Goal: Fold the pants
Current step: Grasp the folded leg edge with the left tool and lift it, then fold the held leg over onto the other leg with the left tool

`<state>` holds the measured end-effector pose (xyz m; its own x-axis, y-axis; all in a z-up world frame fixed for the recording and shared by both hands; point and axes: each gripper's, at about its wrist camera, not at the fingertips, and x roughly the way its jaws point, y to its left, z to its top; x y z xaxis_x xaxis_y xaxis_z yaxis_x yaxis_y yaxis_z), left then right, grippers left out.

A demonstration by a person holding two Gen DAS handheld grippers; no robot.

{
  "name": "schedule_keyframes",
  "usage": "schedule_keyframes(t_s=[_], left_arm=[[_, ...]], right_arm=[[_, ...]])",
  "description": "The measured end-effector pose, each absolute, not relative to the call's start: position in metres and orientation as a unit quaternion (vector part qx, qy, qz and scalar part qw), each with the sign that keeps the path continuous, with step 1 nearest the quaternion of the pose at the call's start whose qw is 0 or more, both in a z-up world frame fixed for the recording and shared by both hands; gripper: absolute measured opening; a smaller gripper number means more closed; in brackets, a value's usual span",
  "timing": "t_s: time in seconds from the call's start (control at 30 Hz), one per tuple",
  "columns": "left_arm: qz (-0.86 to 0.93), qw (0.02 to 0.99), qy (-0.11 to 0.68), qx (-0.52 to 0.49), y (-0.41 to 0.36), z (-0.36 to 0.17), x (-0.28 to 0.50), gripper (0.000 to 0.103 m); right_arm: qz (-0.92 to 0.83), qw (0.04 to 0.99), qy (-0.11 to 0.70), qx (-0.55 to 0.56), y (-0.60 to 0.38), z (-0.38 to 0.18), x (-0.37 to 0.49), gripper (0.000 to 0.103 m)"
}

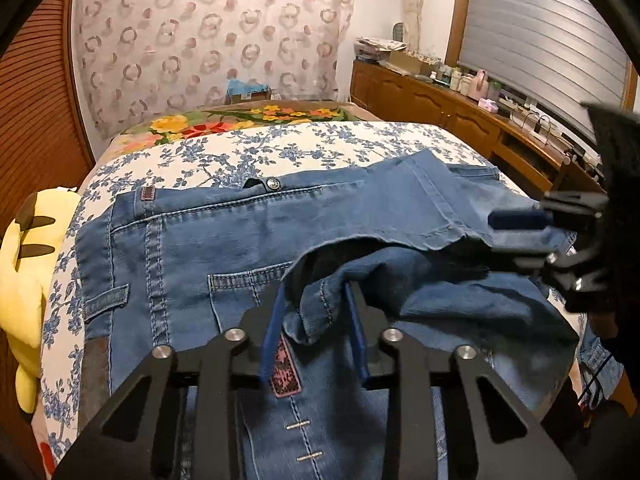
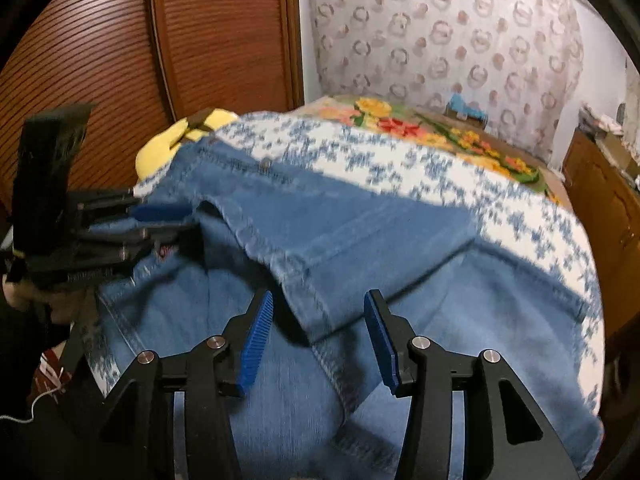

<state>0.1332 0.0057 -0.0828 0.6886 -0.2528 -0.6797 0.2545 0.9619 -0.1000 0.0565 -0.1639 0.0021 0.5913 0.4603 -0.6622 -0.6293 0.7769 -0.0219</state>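
**Op:** Left gripper (image 1: 316, 300) is clenched on a bunched hem of the jeans (image 1: 224, 224), cloth pinched between both blue pads (image 1: 272, 332). That's what I get from the left cam.

**Obs:** And the right one?

**Op:** Right gripper (image 2: 318, 312) is released on my feed, jaws spread wide, a folded leg end (image 2: 320, 276) lying in the gap w/o either pad (image 2: 256, 344) pressing it. Right cam is blurry though.

**Obs:** Where are the jeans overall?

**Op:** Spread on the bed (image 1: 256, 148), on the blue-flower sheet. Waistband w/ the metal button (image 1: 273, 184) sits toward the far side, back pocket (image 1: 244, 280) just ahead of my left fingers. 1 leg is doubled back over the seat, its hem (image 1: 436, 216) reaching toward the right gripper (image 1: 532, 236), which shows at the right edge of the left cam.

**Obs:** Anything else nearby?

**Op:** Yellow plush toy (image 1: 24, 272) at the left edge of the bed, touching the sheet. Flower blanket (image 1: 248, 118) beyond the sheet, near the patterned curtain (image 1: 208, 32). Wood cabinet (image 1: 440, 104) along the right wall w/ clutter on top. In the right cam I see the left gripper (image 2: 160, 216) at the left, on the denim near the waistband.
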Motion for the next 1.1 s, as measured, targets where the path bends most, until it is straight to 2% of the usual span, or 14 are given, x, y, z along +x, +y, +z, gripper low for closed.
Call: schedule_keyframes(t_s=[0.03,0.1,0.13,0.17,0.2,0.23,0.33,0.77,1.1], left_arm=[[-0.139,0.919,0.369,-0.001,0.006,-0.083,0.134,0.018],[-0.137,0.920,0.367,0.001,0.007,-0.083,0.133,0.014],[-0.138,0.921,0.365,0.003,0.006,-0.082,0.131,0.012],[-0.140,0.921,0.364,0.004,0.006,-0.082,0.130,0.011],[-0.142,0.920,0.364,0.004,0.006,-0.082,0.129,0.009],[-0.143,0.921,0.362,0.004,0.005,-0.081,0.127,0.009],[-0.142,0.926,0.349,0.006,0.006,-0.072,0.118,0.008],[-0.135,0.948,0.288,-0.004,0.043,-0.021,0.058,0.007],[-0.098,0.951,0.291,-0.022,0.084,-0.030,0.022,0.008]], right_arm=[[0.305,0.882,0.338,-0.124,-0.165,0.000,0.058,0.049],[0.299,0.881,0.351,-0.110,-0.167,-0.003,0.066,0.048],[0.298,0.880,0.356,-0.102,-0.168,-0.004,0.069,0.042],[0.299,0.879,0.359,-0.097,-0.169,-0.004,0.072,0.028],[0.301,0.878,0.361,-0.096,-0.171,-0.003,0.074,0.023],[0.303,0.876,0.362,-0.099,-0.170,-0.002,0.075,0.013],[0.314,0.876,0.350,-0.107,-0.165,0.007,0.077,0.004],[0.347,0.898,0.229,-0.140,-0.126,0.115,0.069,0.001],[0.397,0.880,0.194,-0.175,-0.063,0.134,0.052,0.001]])
